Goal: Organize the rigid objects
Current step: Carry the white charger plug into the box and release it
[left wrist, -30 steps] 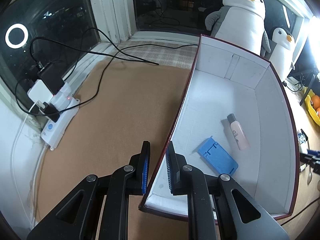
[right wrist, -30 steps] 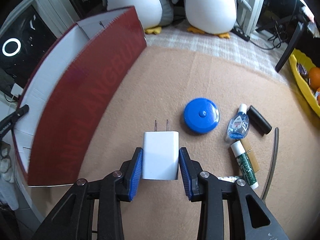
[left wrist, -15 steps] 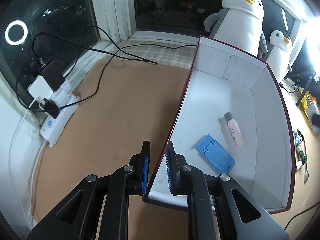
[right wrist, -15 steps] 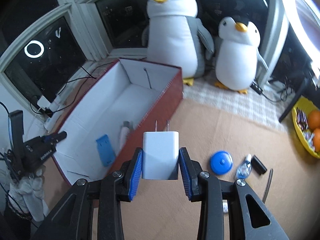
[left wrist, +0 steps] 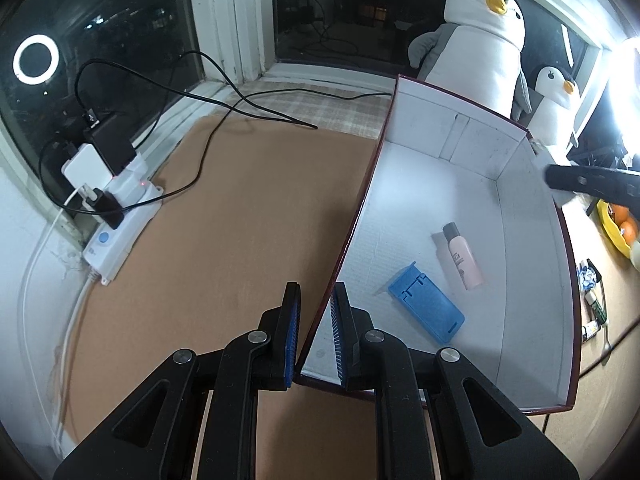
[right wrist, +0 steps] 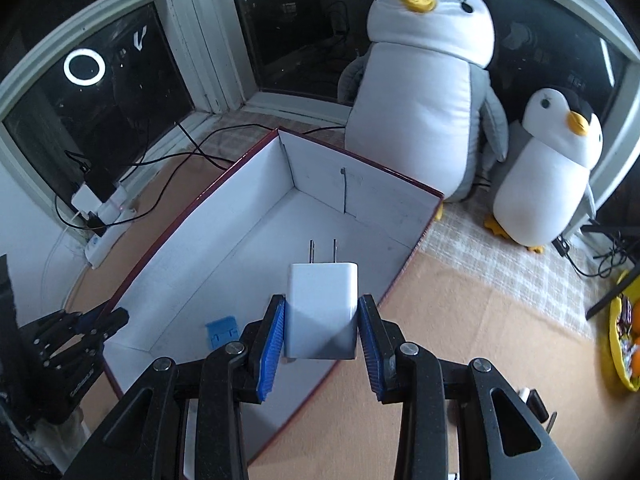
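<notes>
My right gripper [right wrist: 322, 334] is shut on a white plug charger [right wrist: 322, 308], prongs pointing away, held above the open box [right wrist: 360, 192], which is white inside and dark red outside. My left gripper [left wrist: 316, 334] is shut on the box's left wall [left wrist: 352, 224] near its front corner. In the box lie a blue phone stand [left wrist: 426, 306] and a pink bottle with a grey cap [left wrist: 462, 256]. The blue stand also shows partly in the right wrist view [right wrist: 220, 330]. The right gripper's tip [left wrist: 580, 182] shows above the box's right wall.
Two plush penguins [right wrist: 420, 92] stand behind the box. A white power strip with plugs and cables [left wrist: 108, 216] lies at the left by the window. A yellow bowl of fruit [right wrist: 624, 344] sits at the right. Small items [left wrist: 592, 300] lie right of the box.
My right gripper has carried the charger from the mat to above the box's inside, closer to the penguins. My left gripper stays clamped on the box wall.
</notes>
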### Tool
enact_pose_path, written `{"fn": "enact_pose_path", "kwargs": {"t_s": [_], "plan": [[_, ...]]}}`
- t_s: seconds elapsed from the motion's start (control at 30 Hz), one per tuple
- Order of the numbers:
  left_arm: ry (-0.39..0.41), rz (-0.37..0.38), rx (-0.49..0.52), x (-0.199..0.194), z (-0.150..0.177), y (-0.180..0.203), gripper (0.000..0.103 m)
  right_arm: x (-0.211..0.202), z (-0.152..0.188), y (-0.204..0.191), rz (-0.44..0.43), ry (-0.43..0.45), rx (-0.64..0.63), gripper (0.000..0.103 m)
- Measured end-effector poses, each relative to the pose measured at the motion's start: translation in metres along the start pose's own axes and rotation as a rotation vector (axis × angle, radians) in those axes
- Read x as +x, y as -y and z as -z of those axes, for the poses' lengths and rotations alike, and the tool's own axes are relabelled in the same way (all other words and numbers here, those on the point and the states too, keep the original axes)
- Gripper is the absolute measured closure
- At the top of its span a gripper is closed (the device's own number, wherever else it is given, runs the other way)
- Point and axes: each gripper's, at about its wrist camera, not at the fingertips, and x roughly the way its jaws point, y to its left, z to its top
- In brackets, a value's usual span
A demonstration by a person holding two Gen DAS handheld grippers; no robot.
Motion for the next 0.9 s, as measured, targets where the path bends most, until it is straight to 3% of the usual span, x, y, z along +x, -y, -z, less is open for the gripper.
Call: {"fn": "enact_pose_path", "kwargs": {"t_s": [0.57,0.67,0.9], "plan": [[0.007,-0.007,-0.004,-0.006,0.001,0.001,0.089,0.042,-0.013,-0.003,0.010,-0.041,-0.031,0.070],[0.005,-0.007,-0.003,-0.006,0.001,0.001,0.089,0.041,-0.014,-0.004,0.009,-0.038,-0.026,0.057],[0.005,-0.011,-0.008,-0.006,0.002,0.001,0.089,0.024,-0.009,0.001,-0.017,-0.009,-0.003,0.056]]}}
